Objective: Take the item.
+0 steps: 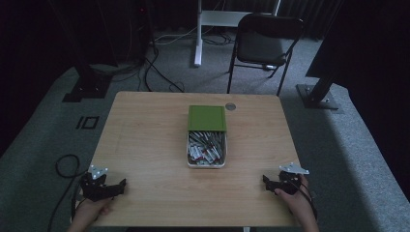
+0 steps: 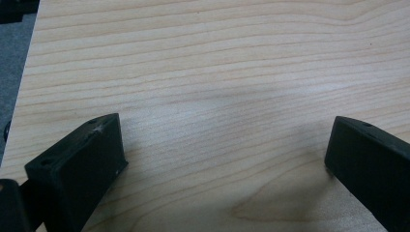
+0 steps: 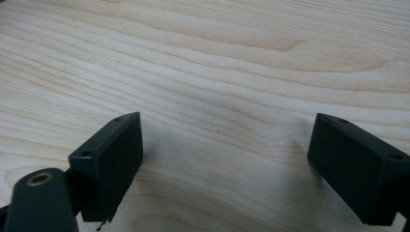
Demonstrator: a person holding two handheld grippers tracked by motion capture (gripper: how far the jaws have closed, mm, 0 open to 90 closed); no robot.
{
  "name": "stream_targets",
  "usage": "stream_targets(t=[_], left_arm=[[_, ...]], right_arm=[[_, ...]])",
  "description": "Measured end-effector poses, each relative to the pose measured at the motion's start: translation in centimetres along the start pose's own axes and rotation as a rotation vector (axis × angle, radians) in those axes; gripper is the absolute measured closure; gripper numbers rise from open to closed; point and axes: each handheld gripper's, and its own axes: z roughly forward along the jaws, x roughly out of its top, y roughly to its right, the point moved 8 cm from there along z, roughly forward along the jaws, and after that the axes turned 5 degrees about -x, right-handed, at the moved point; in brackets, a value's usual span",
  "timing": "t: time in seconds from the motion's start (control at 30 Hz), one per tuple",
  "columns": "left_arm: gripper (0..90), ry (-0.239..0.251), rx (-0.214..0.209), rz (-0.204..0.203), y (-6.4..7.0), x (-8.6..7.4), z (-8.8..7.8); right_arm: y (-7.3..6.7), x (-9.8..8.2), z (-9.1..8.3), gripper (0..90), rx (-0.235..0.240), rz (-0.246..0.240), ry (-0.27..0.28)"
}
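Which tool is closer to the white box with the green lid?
Right, but only slightly. The right tool sits below-right of the box, near the table's corner. The left tool sits below-left, a bit farther off.

A table [image 1: 145, 145] fills the middle of the frame. At its centre sits a box [image 1: 206, 163] of small items, its lid [image 1: 207, 118] resting over the far half. The left gripper [image 1: 121, 184] lies at lower left, the right gripper [image 1: 267, 181] at lower right. A chair [image 1: 263, 46] stands behind the table, upper right.
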Motion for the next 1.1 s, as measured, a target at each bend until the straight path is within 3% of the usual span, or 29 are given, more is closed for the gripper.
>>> stream_targets(t=[0.87,1.1], left_arm=[[1.2,-0.001,-0.004,0.004,0.0,0.0,0.0],[1.2,-0.001,-0.004,0.003,0.0,0.0,0.0]], right_arm=[[-0.3,0.0,-0.3,13.7,-0.035,0.022,-0.014],[-0.8,1.6,-1.1,13.8,-0.045,0.03,0.037]])
